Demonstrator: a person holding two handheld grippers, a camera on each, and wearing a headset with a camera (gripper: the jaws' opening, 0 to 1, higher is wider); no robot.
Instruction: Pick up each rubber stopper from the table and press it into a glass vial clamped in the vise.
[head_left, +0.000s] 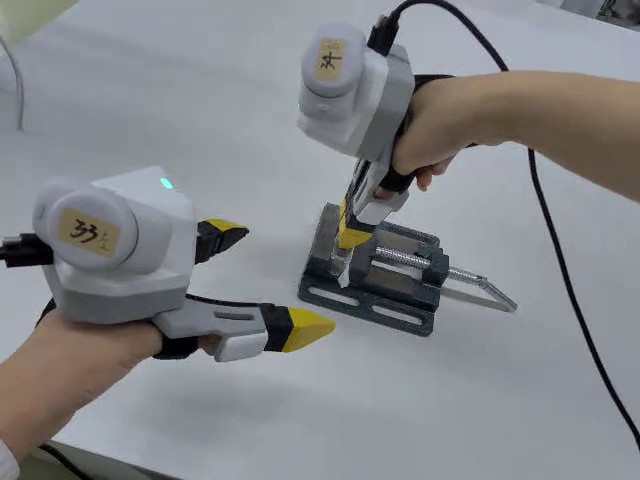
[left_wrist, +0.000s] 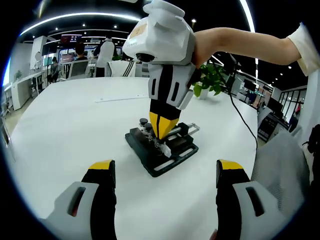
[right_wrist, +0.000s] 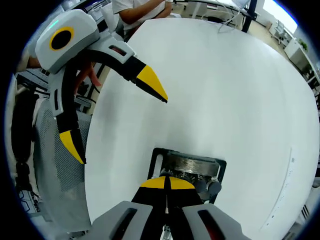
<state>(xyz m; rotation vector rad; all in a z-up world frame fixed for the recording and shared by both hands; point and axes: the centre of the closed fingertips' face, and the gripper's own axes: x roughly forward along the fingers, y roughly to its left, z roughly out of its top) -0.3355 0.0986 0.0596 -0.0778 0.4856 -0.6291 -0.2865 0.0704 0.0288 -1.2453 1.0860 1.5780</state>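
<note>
A dark grey vise stands on the white table. A small glass vial stands upright between its jaws at the left end. My right gripper points straight down onto the vial's top, its yellow tips shut together. Whether a stopper is under them is hidden. In the left gripper view the right gripper meets the vise from above. The right gripper shows its closed tips over the vise. My left gripper hovers open and empty to the vise's left.
The vise's screw handle sticks out to the right. A black cable trails from the right gripper across the table. A mesh chair stands beside the table edge. People and a plant are far behind.
</note>
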